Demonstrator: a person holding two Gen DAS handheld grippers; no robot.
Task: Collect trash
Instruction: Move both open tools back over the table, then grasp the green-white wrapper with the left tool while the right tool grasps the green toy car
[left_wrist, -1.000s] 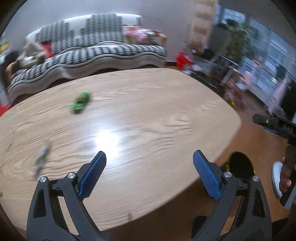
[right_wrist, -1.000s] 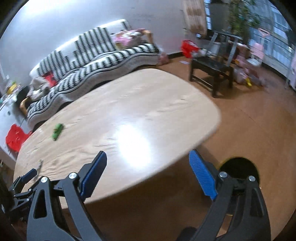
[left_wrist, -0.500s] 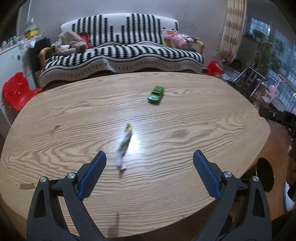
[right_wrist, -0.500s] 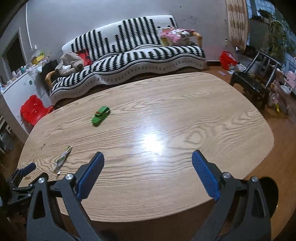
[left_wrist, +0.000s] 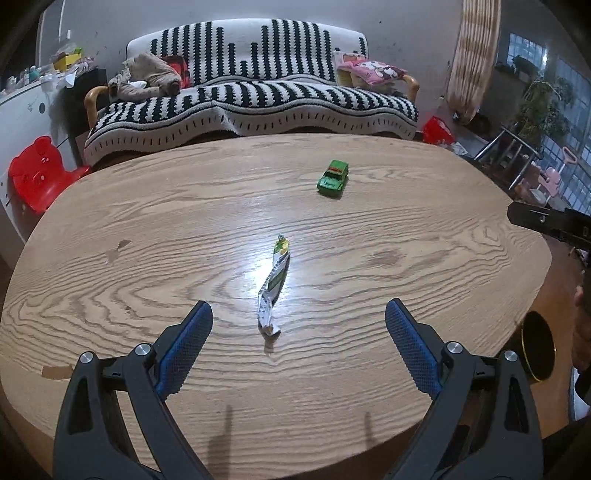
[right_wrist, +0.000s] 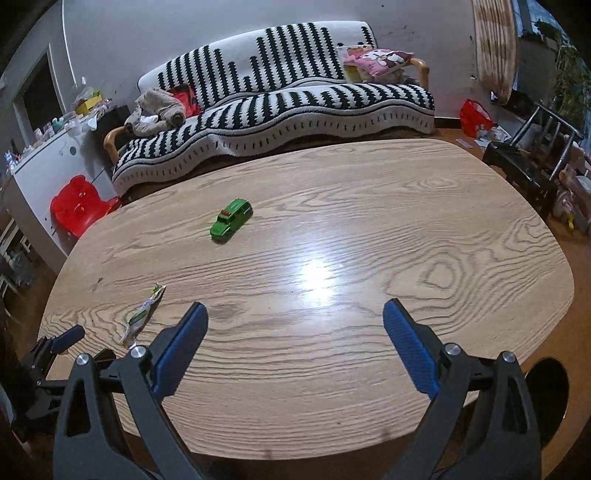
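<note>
Container: a black round bin with a gold rim stands on the floor just past the right edge of the table; contents cannot be determined, the interior reads dark
Left gripper: jaws spread wide, nothing between the blue pads; held low over the near part of the table, pointing toward the sofa
Right gripper: jaws spread wide, nothing held; positioned above the near table edge, angled toward the table centre
Trash location: one crumpled wrapper, white and green, lies flat on the table, ahead of the left gripper and roughly centred between its fingers, not touching either; in the right wrist view the wrapper sits left of the right gripper's left finger
Toy car: green, on the table well beyond the wrapper, toward the sofa side
Count: wrappers 1; toy cars 1; bins 1; grippers 2
Surroundings: red bear-shaped chair left of the table; striped sofa behind it
</note>
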